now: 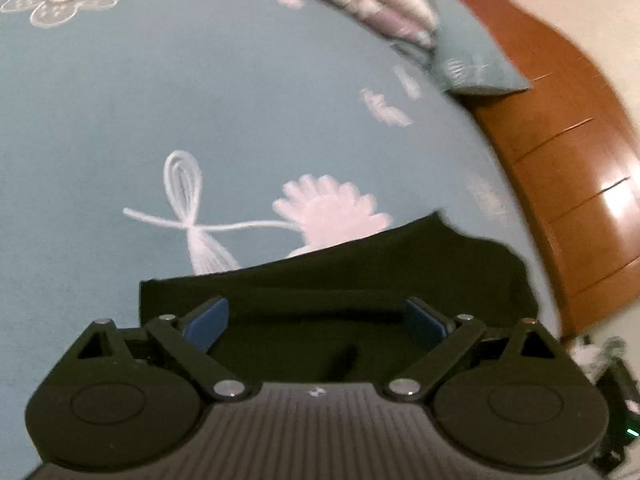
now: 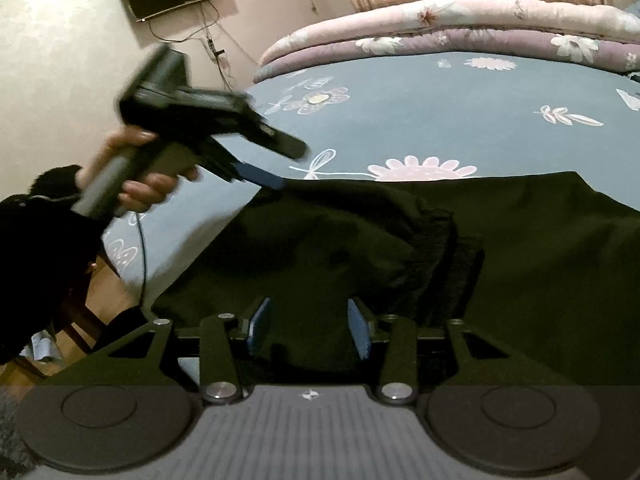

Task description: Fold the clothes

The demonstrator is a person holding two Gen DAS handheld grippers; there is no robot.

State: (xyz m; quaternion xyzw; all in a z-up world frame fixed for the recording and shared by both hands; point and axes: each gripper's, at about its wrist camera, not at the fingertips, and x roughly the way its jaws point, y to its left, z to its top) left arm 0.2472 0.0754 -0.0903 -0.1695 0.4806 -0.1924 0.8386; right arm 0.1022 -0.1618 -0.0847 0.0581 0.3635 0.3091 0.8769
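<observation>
Dark garment (image 2: 400, 256) spread on the bed (image 2: 440, 112), on the blue flowered sheet, near the edge of the bed closest to the person. In the right wrist view, one layer of cloth already turned over the middle, with a ribbed hem or cuff (image 2: 452, 248) lying on top of the flat part. So, partly folded at least, but not yet a small neat pack; wide flat area still showing on the right side. Which kind of garment, hard to tell, too dark.

Left gripper (image 1: 316, 320) with fingers spread wide, hovering just above the far edge of the garment, nothing between the blue pads (image 1: 208, 320). Seen also from the right wrist view (image 2: 264, 178), held by a hand (image 2: 140, 184), its tip at the left far corner of the cloth; touching or only near, cannot tell because of blur.

Right gripper (image 2: 310, 328) also spread, though less wide, with dark cloth lying between and under the fingers; not pinching it as far as visible.

Judgement: somewhere in the middle of the folding. Remaining work probably more turns of the cloth and smoothing. Folded quilts (image 2: 460, 28) stacked at the far side of the bed, wooden headboard (image 1: 568, 152) beside the pillow (image 1: 472, 60).
</observation>
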